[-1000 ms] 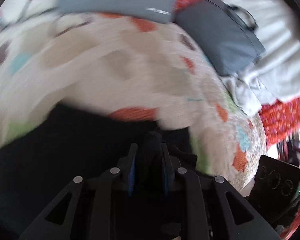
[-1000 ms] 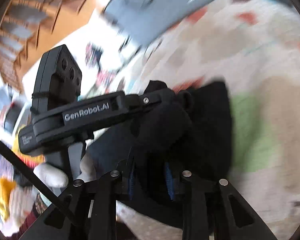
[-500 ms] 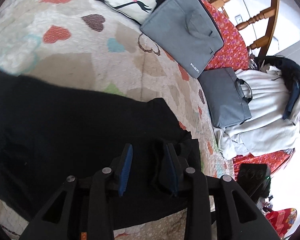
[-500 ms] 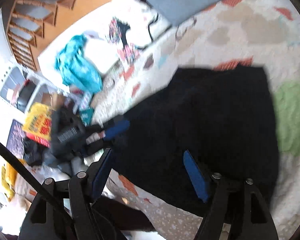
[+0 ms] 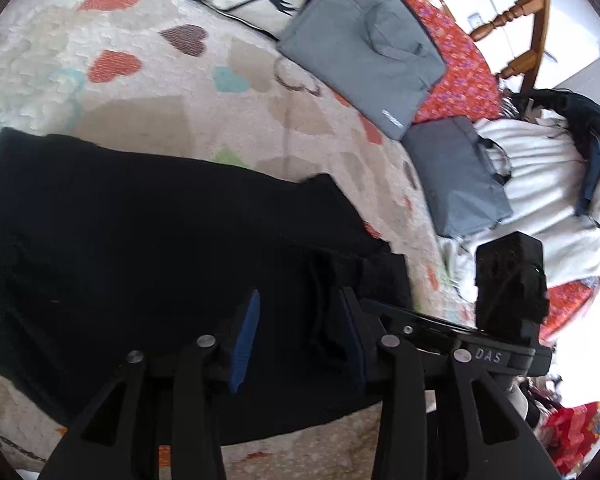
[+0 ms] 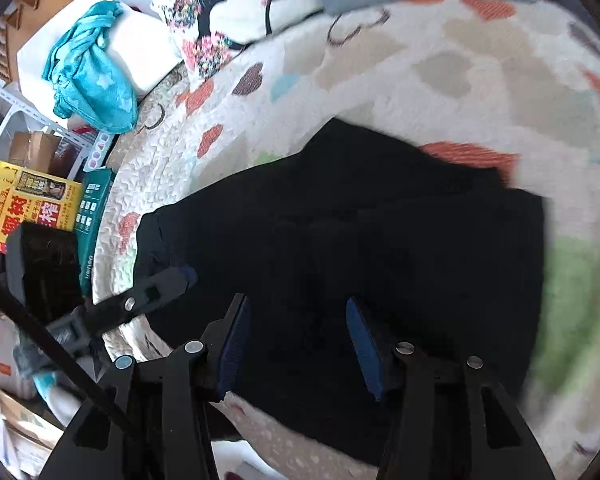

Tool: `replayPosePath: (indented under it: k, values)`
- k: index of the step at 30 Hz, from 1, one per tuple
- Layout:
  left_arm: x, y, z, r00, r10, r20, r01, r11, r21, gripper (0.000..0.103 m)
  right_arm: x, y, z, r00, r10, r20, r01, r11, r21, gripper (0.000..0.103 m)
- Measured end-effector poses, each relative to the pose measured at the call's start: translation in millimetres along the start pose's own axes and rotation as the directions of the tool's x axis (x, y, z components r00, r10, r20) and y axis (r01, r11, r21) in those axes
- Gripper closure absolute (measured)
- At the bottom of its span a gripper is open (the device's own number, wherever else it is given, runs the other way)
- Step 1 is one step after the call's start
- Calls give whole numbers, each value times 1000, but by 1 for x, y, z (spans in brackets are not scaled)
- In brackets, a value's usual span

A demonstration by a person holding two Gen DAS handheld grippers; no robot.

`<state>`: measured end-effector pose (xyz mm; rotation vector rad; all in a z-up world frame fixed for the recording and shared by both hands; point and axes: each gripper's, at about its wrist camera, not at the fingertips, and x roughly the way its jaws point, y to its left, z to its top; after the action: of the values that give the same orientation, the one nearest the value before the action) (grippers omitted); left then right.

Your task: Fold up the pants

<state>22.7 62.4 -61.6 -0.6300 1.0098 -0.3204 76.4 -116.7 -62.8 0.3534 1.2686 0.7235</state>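
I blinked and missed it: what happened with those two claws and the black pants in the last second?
Both grippers let go: the left gripper and right gripper, shut on bunched cloth a second ago, now stand open above the black pants, which lie spread flat on the heart-patterned quilt. The grey laptop bags stayed put.

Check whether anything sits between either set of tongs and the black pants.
Nothing visible does. Both the left tongs and right tongs are open directly over the black pants, which lie flat on the heart-patterned quilt; the grey bags lie off to the side.
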Motion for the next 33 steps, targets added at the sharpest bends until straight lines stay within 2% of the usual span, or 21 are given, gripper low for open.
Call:
replayPosePath:
  k: [1, 2, 4, 5, 6, 8, 9, 12, 16, 18, 19, 21, 22, 25, 26, 28, 29, 31, 33]
  values:
    - [-2, 5, 0, 1000, 22, 9, -22, 1000, -9, 65, 8, -2, 2, 999, 40, -10, -40, 999, 17, 45]
    - [-3, 9, -1, 999, 33, 15, -32, 999, -18, 65, 16, -6, 4, 995, 103, -5, -103, 994, 42, 38]
    - [-4, 17, -1, 999, 43, 21, -42, 999, -34, 64, 17, -13, 4, 984, 178, 21, -179, 981, 73, 27]
    - [-6, 20, -1, 999, 45, 23, -45, 998, -40, 64, 13, -18, 4, 973, 229, 36, -231, 968, 100, 27]
    - [-7, 23, -2, 998, 50, 27, -48, 998, -48, 64, 10, -23, 5, 960, 276, 49, -280, 953, 119, 27]
    - [-8, 28, -2, 998, 53, 29, -51, 997, -61, 64, 0, -32, 5, 914, 397, 88, -407, 898, 168, 27]
    - [-9, 31, -2, 998, 53, 30, -51, 996, -70, 64, -5, -34, 5, 898, 428, 105, -440, 880, 179, 27]
    - [-13, 39, 0, 998, 47, 46, -42, 994, -105, 64, -11, -33, -3, 888, 449, 95, -459, 874, 160, 27]
    - [-20, 46, 6, 996, 30, 78, -18, 989, -147, 64, 16, -24, -24, 879, 476, -32, -462, 867, 185, 27]
    - [-23, 48, 8, 995, 34, 91, -19, 987, -158, 64, 25, -4, -34, 890, 446, -99, -435, 893, 113, 27]
    - [-24, 49, 8, 995, 36, 94, -20, 987, -162, 64, 27, 2, -36, 882, 454, -126, -445, 890, 96, 27]
    - [-25, 50, 7, 995, 41, 95, -25, 986, -166, 64, 19, 10, -36, 834, 535, -137, -526, 845, 101, 27]
    - [-25, 50, 6, 995, 43, 95, -27, 986, -166, 64, 10, 10, -33, 833, 542, -109, -535, 840, 86, 27]
    - [-24, 49, 5, 995, 44, 86, -30, 987, -160, 64, -27, 0, -18, 885, 465, 31, -466, 885, 28, 27]
    - [-23, 49, 5, 996, 44, 84, -30, 987, -158, 64, -36, -4, -16, 919, 388, 75, -390, 921, 12, 27]
    - [-20, 47, 4, 996, 41, 77, -29, 988, -153, 64, -41, -3, -13, 961, 255, 108, -255, 967, -14, 27]
    - [-19, 46, 3, 997, 40, 72, -29, 988, -149, 64, -37, 1, -16, 983, 153, 102, -150, 988, -38, 27]
    - [-16, 43, 3, 997, 39, 63, -30, 990, -139, 64, -20, 14, -24, 997, -25, 78, 33, 994, -105, 31]
    - [-13, 40, 1, 998, 43, 55, -36, 991, -127, 64, -4, 23, -29, 973, -221, 72, 230, 956, -180, 51]
